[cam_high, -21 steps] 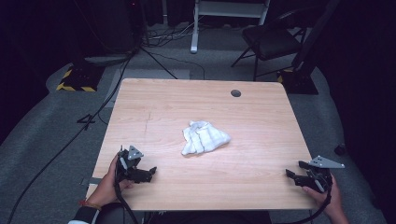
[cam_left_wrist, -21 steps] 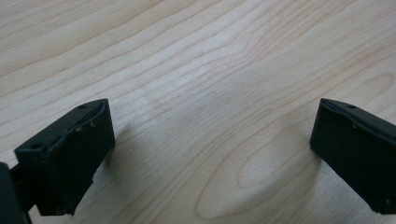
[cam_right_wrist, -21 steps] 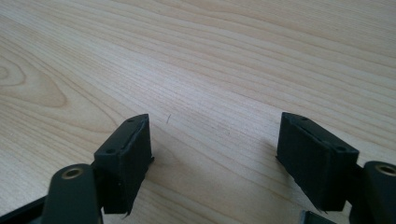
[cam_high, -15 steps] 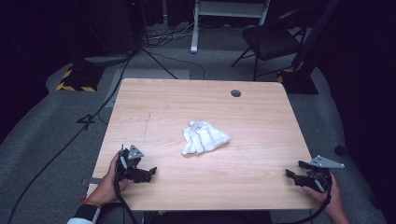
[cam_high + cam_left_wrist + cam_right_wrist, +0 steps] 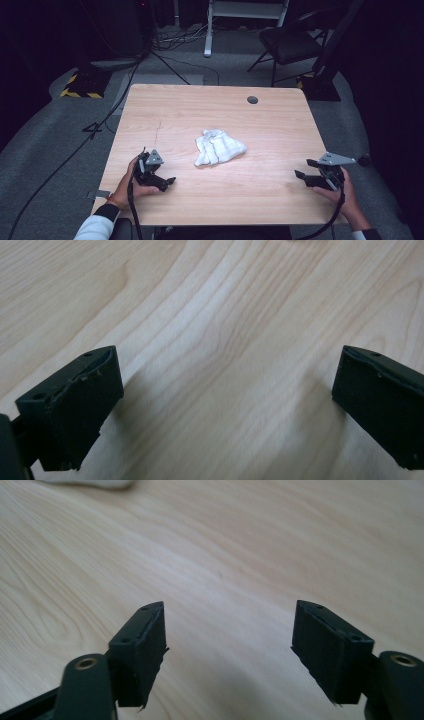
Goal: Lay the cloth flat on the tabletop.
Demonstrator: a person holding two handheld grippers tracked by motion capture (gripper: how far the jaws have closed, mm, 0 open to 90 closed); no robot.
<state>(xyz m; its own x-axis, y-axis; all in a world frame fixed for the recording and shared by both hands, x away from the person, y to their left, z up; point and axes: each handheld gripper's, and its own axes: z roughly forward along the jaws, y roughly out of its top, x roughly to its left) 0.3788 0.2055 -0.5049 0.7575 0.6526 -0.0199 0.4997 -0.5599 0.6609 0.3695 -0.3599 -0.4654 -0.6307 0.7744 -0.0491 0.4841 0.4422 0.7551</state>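
On pale wood-grain table (image 5: 280, 125): crumpled white cloth (image 5: 218, 147) (ribbed); both tongs (image 5: 225, 405) (image 5: 227, 645) agape, empty

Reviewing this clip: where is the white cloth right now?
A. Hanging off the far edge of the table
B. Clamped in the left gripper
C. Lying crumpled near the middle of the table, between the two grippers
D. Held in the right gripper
C: the white cloth lies bunched on the table, apart from the open left gripper and open right gripper.

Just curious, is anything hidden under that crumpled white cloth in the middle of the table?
The crumpled white cloth lies on the light wooden table. Nothing pokes out, but whatever is beneath its folds stays covered.
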